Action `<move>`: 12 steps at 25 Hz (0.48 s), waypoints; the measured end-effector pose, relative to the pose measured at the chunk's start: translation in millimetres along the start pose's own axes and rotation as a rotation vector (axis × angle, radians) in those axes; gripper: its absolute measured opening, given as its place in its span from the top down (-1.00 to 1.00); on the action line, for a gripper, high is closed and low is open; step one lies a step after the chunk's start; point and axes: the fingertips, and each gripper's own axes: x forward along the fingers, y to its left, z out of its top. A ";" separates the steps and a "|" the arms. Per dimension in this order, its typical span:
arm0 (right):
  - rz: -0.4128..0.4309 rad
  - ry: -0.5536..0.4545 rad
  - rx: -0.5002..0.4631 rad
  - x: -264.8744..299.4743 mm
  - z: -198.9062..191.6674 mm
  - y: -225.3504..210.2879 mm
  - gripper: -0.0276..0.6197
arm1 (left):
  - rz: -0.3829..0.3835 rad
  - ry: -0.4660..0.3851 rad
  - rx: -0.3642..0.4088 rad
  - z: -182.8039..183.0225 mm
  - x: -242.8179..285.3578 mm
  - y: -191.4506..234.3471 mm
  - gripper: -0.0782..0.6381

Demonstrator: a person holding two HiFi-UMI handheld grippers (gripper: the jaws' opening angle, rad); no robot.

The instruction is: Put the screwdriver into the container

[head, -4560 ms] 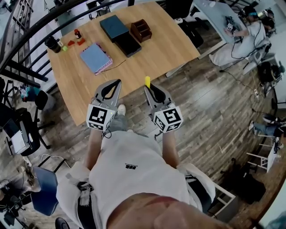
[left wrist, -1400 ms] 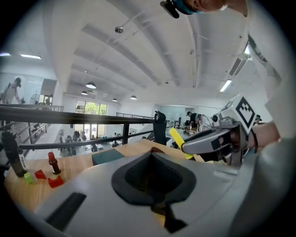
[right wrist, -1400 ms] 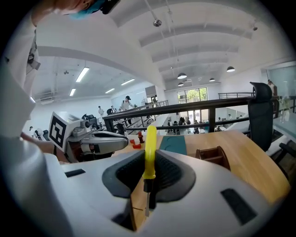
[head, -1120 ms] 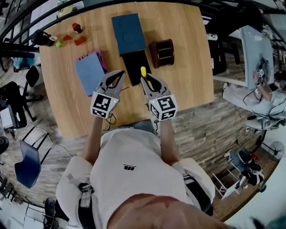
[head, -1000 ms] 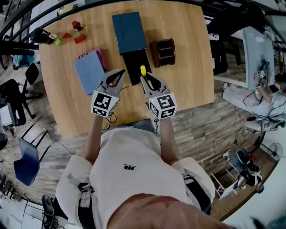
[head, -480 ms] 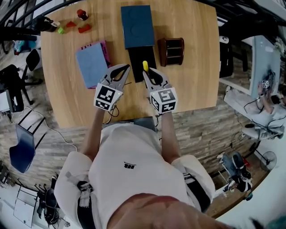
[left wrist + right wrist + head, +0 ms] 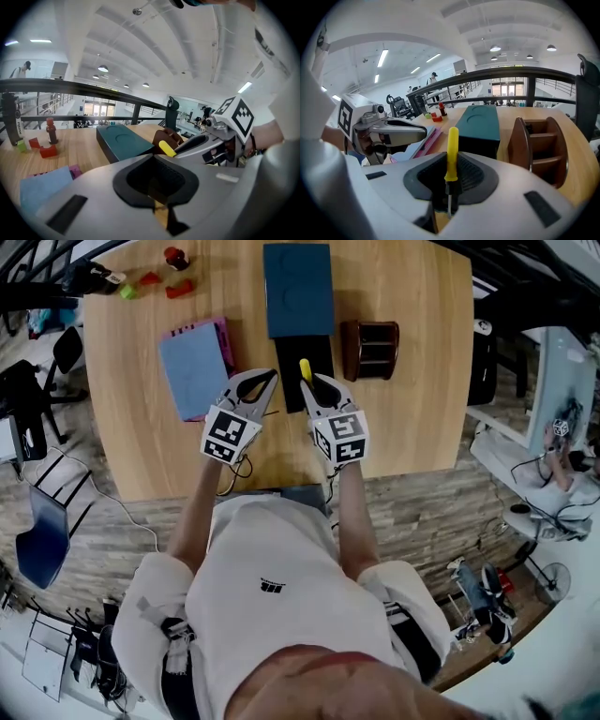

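Both hands have come forward over the bench (image 7: 412,418). The right gripper (image 7: 314,382) pinches the screwdriver (image 7: 305,368) at upper centre; the left gripper (image 7: 265,381) is closed, empty. The container (image 7: 370,349), just right, is not yet reached.

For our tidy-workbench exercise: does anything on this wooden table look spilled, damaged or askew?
Nothing stands out. The teal box, brown wooden container and blue notebook sit undamaged; the yellow-handled screwdriver is clamped in the right gripper jaws.
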 end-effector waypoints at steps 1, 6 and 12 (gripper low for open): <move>0.001 0.007 -0.002 3.4 -1.2 -1.9 0.73 | 0.000 0.001 -0.004 -0.8 2.4 1.3 0.77; 0.003 0.052 -0.018 19.4 -8.0 -9.6 0.73 | -0.002 0.007 -0.021 -4.3 12.3 6.4 0.77; 0.007 0.106 -0.047 37.9 -16.1 -16.2 0.73 | 0.001 0.020 -0.041 -11.7 21.8 14.3 0.77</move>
